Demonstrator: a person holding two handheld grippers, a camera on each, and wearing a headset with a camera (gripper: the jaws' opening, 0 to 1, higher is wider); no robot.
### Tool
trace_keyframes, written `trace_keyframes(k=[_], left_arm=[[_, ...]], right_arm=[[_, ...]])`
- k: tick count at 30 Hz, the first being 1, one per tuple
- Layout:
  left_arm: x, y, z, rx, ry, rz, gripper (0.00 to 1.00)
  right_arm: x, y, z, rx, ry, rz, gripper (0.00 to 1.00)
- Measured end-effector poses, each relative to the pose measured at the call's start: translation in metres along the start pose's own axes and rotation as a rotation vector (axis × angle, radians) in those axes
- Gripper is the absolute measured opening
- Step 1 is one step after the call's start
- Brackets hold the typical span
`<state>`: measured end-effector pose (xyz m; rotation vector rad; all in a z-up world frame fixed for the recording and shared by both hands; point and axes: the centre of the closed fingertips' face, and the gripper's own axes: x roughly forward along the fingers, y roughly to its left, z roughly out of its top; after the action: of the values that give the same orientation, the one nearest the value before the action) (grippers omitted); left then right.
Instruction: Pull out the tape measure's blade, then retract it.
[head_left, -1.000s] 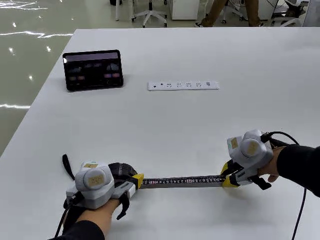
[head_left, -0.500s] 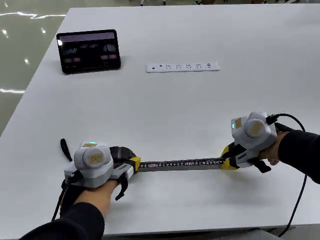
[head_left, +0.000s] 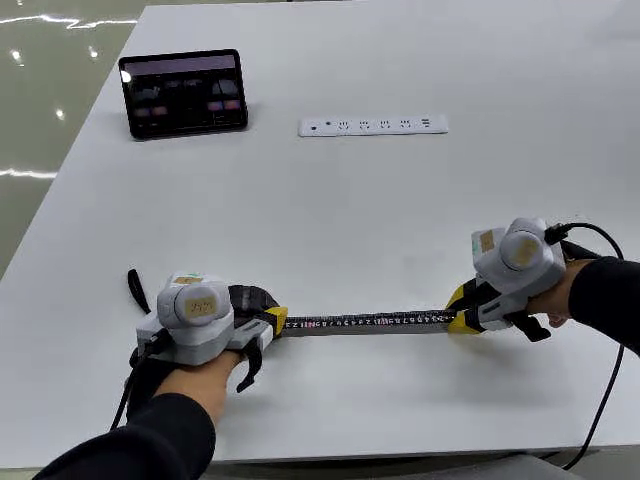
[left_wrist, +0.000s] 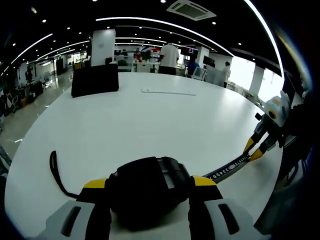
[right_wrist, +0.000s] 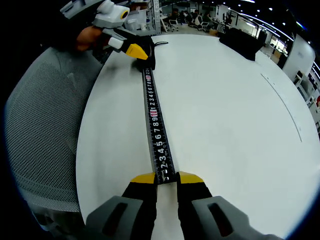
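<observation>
In the head view the body of the left tongs (head_left: 268, 330) covers most of the black tape measure case (left_wrist: 149, 182), leaving only its rounded back showing. In the left gripper view the case's lower edge is cut off behind the two yellow-tipped jaws, which stand spread to the case's width and clamp it from either side. A black strap (left_wrist: 54, 172) trails from the case across the desk (head_left: 400, 220) on the far side of those tongs.

The blade (right_wrist: 154, 117) runs straight out of the case, flat along the desk, to the right tongs (right_wrist: 165, 179). Its end hook is hidden between their yellow tips, which are almost closed and pinch the blade's end. The numbers near the case are too small to read.

Well beyond both tongs stand a tablet (head_left: 184, 91) and a power strip (head_left: 372, 125).
</observation>
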<state>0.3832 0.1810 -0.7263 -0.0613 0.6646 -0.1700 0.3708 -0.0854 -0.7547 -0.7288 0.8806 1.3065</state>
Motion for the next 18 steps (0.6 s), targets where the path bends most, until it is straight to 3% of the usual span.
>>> trace_keyframes(k=[18], left_arm=[[-0.0001,-0.0002,0.0002,0.0,0.001,-0.008,0.58]], right_arm=[[0.0051,-0.0016,0.0046,-0.03,0.0,-0.01,0.1]])
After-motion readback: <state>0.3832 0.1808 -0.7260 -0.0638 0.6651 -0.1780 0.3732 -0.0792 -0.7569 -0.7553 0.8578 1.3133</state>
